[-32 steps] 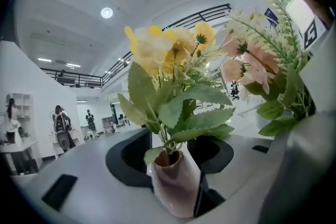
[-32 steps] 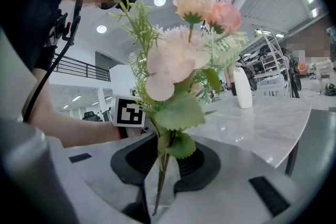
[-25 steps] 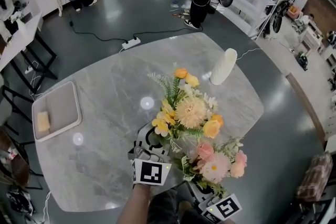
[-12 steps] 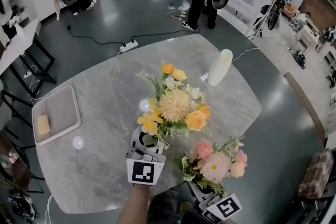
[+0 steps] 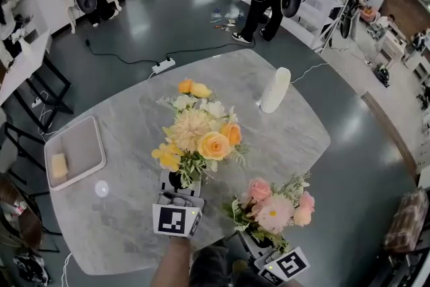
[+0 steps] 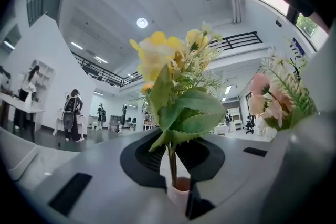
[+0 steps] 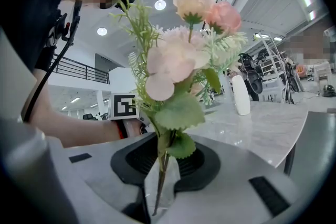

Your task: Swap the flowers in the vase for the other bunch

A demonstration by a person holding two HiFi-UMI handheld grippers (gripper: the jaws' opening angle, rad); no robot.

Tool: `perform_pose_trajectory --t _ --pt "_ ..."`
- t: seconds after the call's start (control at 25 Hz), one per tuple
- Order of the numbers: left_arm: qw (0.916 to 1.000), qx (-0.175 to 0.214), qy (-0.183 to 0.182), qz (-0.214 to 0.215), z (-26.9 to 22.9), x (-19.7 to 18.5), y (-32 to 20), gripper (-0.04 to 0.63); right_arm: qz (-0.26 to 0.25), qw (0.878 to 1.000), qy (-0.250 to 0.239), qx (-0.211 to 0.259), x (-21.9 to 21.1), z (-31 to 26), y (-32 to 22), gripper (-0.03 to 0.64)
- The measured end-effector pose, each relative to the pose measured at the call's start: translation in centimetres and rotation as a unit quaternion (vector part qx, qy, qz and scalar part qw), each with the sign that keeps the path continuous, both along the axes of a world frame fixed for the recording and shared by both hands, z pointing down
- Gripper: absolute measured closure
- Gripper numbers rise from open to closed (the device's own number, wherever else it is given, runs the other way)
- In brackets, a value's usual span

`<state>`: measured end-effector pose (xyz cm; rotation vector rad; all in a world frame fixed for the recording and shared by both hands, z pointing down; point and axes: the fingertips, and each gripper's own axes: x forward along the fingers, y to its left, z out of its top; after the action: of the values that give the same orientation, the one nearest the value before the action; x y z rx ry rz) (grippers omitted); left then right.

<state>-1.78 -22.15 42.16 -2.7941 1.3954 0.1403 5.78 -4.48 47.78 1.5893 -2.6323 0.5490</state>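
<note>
At far left, a white tray [image 5: 75, 144] is sitting on the grey marble counter [image 5: 134, 111]. I am gripping with the left hand-held gripper [image 6: 177, 194], pinched narrow on the stem of the yellow bunch [image 5: 199, 134], blooms upright above the counter. Further right, the white vase [image 5: 275, 89] is standing near the far edge. The right hand-held gripper [image 7: 157, 186] is clamping the stems of the pink bunch [image 5: 275, 208], at the near edge.
</note>
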Motion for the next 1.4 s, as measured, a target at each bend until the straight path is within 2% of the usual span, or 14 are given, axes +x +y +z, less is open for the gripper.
perform_pose_trajectory --t 0.24,0.4,0.8,1.4 --pt "1.0 0.002 0.004 -0.003 -0.8 0.0 0.2 0.534 -0.003 1.0 -0.015 0.024 0.0 -1.8 -0.3 0.523" --pt "1.0 0.004 0.006 -0.005 -1.7 -0.3 0.1 0.534 -0.006 1.0 -0.003 0.008 0.1 -1.4 0.1 0.523" --pt "0.9988 0.002 0.046 -0.019 -3.7 -0.4 -0.3 0.534 -0.009 1.0 -0.001 0.01 1.2 -2.5 -0.1 0.523" --pt "0.9984 0.019 0.051 -0.019 -6.8 -0.3 0.3 0.534 -0.017 1.0 -0.008 0.017 1.4 -3.9 0.0 0.523"
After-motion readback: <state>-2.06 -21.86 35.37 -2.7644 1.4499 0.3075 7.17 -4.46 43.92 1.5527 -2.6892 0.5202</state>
